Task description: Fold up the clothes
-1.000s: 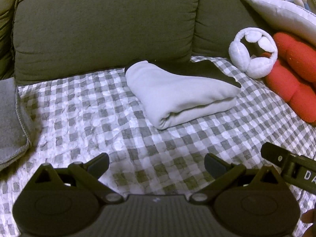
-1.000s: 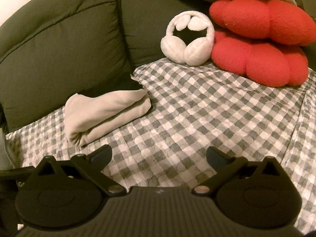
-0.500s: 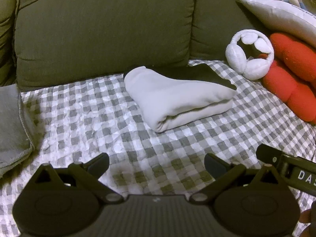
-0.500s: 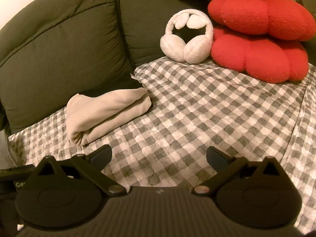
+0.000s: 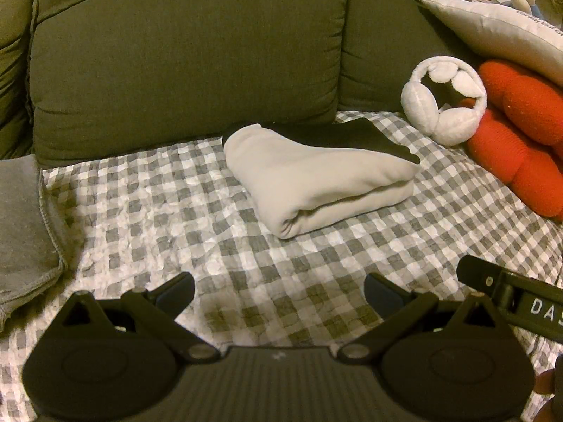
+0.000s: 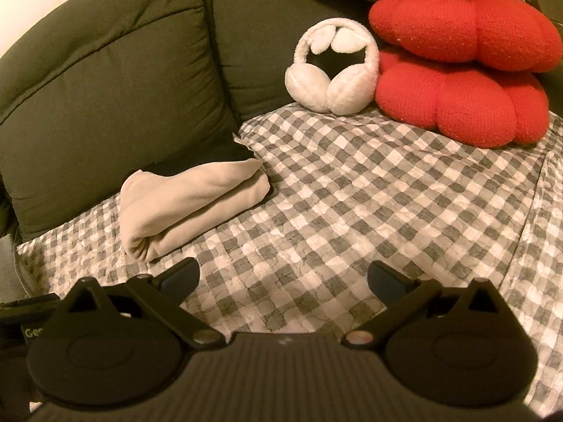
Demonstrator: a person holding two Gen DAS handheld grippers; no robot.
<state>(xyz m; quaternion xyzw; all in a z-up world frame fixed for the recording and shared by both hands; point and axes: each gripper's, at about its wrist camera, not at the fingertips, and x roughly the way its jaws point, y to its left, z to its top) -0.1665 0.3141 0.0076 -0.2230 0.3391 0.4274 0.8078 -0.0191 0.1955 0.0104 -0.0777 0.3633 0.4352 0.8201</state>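
Both claws, left claw point(image 5: 278, 290) and right claw point(image 6: 283, 276), have backed off wide open and empty; the folded beige garment point(image 5: 318, 184) at 12 o'clock looks finished.

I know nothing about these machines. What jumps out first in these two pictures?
Bright red plush cushions piled at the sofa's right end, with fluffy white earmuffs beside them. A folded cream garment lies mid-sofa on the grey checked blanket. Both black claws, left claw and right claw, hang open and empty in the foreground.
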